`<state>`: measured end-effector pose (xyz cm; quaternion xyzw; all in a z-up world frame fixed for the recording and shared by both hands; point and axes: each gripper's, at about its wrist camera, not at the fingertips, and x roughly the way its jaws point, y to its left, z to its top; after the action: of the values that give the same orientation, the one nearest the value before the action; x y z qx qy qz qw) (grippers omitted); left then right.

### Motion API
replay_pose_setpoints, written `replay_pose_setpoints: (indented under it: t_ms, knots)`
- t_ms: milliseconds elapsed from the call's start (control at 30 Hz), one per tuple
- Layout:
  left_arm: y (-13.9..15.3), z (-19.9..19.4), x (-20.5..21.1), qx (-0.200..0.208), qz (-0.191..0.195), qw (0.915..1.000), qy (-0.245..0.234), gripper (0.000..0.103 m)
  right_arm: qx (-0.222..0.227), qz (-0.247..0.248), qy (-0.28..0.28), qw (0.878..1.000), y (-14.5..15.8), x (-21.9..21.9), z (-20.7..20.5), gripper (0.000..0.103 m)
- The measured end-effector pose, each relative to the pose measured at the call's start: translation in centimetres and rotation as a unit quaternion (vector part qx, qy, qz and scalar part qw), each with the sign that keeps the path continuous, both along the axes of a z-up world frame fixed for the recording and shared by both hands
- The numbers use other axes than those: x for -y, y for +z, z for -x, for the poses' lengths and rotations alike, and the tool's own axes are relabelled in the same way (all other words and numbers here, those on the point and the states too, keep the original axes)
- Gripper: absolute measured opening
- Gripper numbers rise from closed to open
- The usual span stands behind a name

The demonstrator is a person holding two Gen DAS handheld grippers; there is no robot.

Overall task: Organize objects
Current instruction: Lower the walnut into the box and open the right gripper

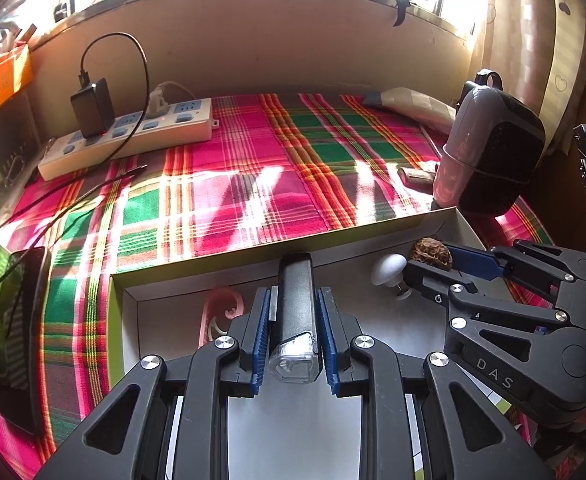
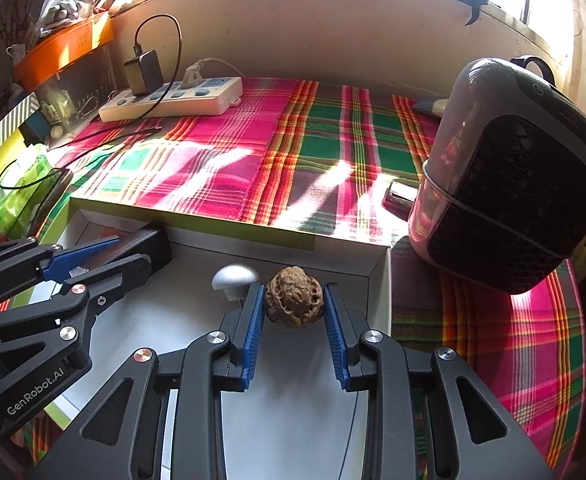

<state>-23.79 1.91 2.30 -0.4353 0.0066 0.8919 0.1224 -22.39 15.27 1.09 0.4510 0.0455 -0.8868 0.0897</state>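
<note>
The left gripper (image 1: 294, 334) is clamping a black torch (image 1: 295, 308) between its jaws, clear lens toward the camera, body pointing ahead over the white box (image 1: 197, 288). The right gripper (image 2: 294, 312) is gripping a walnut (image 2: 294, 303) at its jaw tips, also over the box floor.

Both loads are hanging above the box, so neither is set down yet. Already lying in the box: a pink hook (image 1: 217, 312) just left of the left jaws, and a white knob (image 2: 235, 276) just beyond and left of the right jaws.

Still out on the plaid counter (image 1: 253, 184), well beyond the jaws, are a small dark item (image 1: 415, 176) beside the heater (image 2: 509, 176), a tube (image 1: 409, 106) farther back, and a power strip (image 1: 133, 136). Releasing both loads seems to be coming next, then perhaps those strays.
</note>
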Motion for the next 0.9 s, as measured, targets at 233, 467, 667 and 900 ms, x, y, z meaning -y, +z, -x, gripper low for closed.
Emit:
replay_pose_setpoints:
  t_ms: [233, 467, 667, 900]
  knots:
    - [-0.69, 0.38, -0.04, 0.01, 0.003, 0.9999, 0.001, 0.021, -0.001, -0.002, 0.004, 1.0, -0.26, 0.26, 0.17, 0.031]
    - [-0.84, 0.49, -0.08, 0.013, 0.005, 0.9999, 0.001, 0.021, -0.002, -0.006, 0.007, 1.0, -0.35, 0.47, 0.23, 0.031]
    - [-0.83, 0.53, -0.08, 0.014, 0.003, 0.9999, 0.002, 0.022, -0.002, -0.012, 0.008, 1.0, -0.48, 0.62, 0.22, 0.031]
    - [-0.84, 0.62, 0.15, 0.017, -0.001, 0.9998, 0.005, 0.022, -0.002, -0.012, 0.007, 1.0, -0.57, 0.73, 0.32, 0.031]
